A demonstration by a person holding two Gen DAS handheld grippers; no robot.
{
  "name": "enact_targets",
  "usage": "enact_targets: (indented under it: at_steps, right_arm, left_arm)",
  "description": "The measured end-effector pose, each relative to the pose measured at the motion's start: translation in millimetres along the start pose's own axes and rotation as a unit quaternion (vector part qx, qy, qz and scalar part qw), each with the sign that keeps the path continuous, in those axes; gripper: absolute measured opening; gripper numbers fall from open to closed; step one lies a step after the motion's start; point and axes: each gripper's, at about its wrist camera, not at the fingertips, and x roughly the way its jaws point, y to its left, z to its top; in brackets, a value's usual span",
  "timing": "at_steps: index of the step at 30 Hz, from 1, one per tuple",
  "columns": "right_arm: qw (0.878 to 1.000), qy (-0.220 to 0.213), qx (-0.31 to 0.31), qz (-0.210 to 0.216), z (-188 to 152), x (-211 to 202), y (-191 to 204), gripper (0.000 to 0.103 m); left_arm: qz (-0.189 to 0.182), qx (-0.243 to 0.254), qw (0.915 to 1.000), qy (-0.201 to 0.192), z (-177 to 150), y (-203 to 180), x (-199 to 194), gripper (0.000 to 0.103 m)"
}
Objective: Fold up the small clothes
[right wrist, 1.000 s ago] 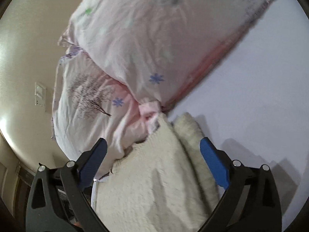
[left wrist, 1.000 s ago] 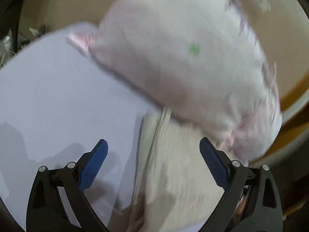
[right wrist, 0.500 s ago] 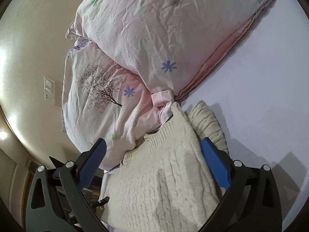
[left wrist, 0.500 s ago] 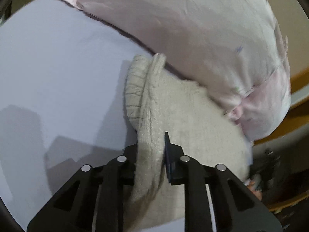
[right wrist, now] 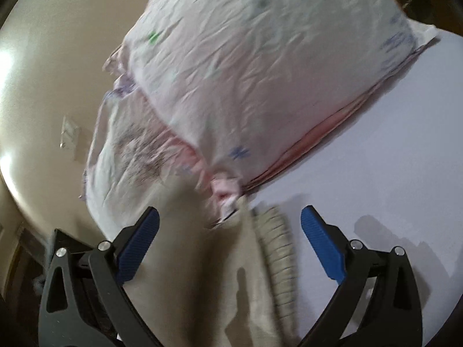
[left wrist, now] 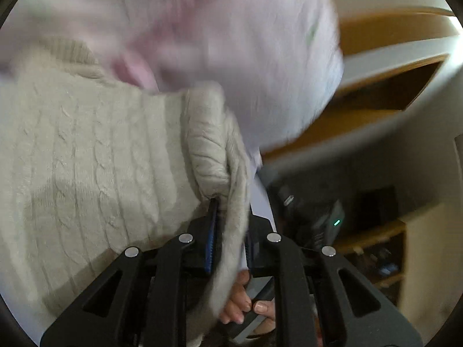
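A cream cable-knit sweater (left wrist: 86, 156) lies on a pale lilac bed sheet (right wrist: 390, 150). My left gripper (left wrist: 228, 231) is shut on a bunched edge of the sweater and holds it pulled up toward the camera. In the right wrist view the sweater (right wrist: 231, 274) lies blurred between the fingers of my right gripper (right wrist: 228, 231), which is open and empty just above it. The ribbed hem or cuff (right wrist: 277, 248) shows beside it.
Two pink-white printed pillows (right wrist: 260, 86) lie against the sweater's far edge, also seen blurred in the left wrist view (left wrist: 231, 34). A beige wall with a switch plate (right wrist: 68, 133) is to the left. A wooden headboard or shelf (left wrist: 385, 81) and dark furniture are to the right.
My left gripper shut on the sweater's edge and has pulled it up and swung right, toward the bed's side. My right gripper stayed open and shifted slightly over the sweater.
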Motion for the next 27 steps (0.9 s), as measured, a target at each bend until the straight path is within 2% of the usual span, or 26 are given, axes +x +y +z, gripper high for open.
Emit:
enact_targets:
  at_steps: [1,2,3,4,5,6,7,8,10,11,13,17,18,19,20,21,22,23,25,27]
  right_arm:
    - [1.000,0.001,0.010,0.000,3,-2,-5,0.098]
    - [1.000,0.007,0.023,0.006,6,-4,-11,0.098]
    - [0.999,0.016,0.030,0.010,9,-4,-14,0.099]
    - [0.999,0.027,0.034,0.013,10,-3,-16,0.101]
    - [0.997,0.058,0.038,0.015,10,4,-17,0.101]
    - [0.996,0.080,0.039,0.012,10,9,-18,0.101]
    - [0.993,0.111,0.039,0.004,8,18,-19,0.101]
    - [0.990,0.136,0.041,-0.004,5,25,-20,0.101]
    - [0.983,0.180,0.043,-0.014,-2,40,-21,0.101]
    - [0.979,0.202,0.038,-0.021,-7,48,-20,0.101]
    - [0.977,0.208,0.014,-0.035,-11,52,-14,0.101]
    - [0.978,0.208,-0.007,-0.024,-20,56,-8,0.099]
    - [0.977,0.212,-0.009,-0.020,-22,58,-7,0.088]
    - [0.976,0.218,-0.015,-0.024,-26,62,-8,0.072]
    - [0.977,0.211,-0.023,-0.029,-27,62,-5,0.067]
    - [0.977,0.212,-0.023,-0.021,-29,63,-5,0.054]
    - [0.977,0.212,-0.013,0.001,-30,63,-5,0.044]
    - [0.978,0.208,-0.009,0.020,-29,61,-4,0.043]
    - [0.977,0.204,-0.008,0.063,-30,57,0,0.039]
    - [0.968,0.220,-0.008,0.119,-36,60,12,0.038]
  left_arm:
    - [-0.030,-0.013,0.9994,0.015,1,3,10,0.015]
    - [-0.079,-0.023,0.9965,0.012,1,3,7,0.015]
    - [-0.099,-0.011,0.9950,-0.010,2,-2,-7,0.016]
    - [-0.099,0.011,0.9943,-0.038,3,-8,-27,0.024]
    - [-0.088,0.029,0.9938,-0.063,2,-10,-44,0.033]
    - [-0.055,0.048,0.9927,-0.096,2,-12,-65,0.056]
    - [-0.006,0.061,0.9905,-0.123,1,-11,-82,0.065]
    - [0.078,0.075,0.9833,-0.146,-3,-6,-103,0.065]
    - [0.149,0.079,0.9745,-0.148,-8,10,-117,0.067]
    - [0.187,0.066,0.9707,-0.136,-11,25,-119,0.068]
    - [0.219,0.041,0.9692,-0.104,-15,44,-114,0.069]
    - [0.228,0.022,0.9713,-0.064,-34,72,-107,0.072]
    - [0.226,0.024,0.9717,-0.063,-33,72,-100,0.074]
    - [0.224,0.029,0.9722,-0.062,-35,72,-94,0.076]
    - [0.225,0.029,0.9718,-0.063,-33,71,-89,0.076]
    - [0.221,0.028,0.9725,-0.067,-35,73,-87,0.076]
    - [0.214,0.026,0.9739,-0.070,-36,75,-83,0.070]
    - [0.208,0.031,0.9748,-0.074,-34,76,-82,0.064]
    - [0.180,0.045,0.9809,-0.058,-32,72,-94,0.041]
    - [0.159,0.064,0.9841,-0.045,-30,65,-108,0.038]
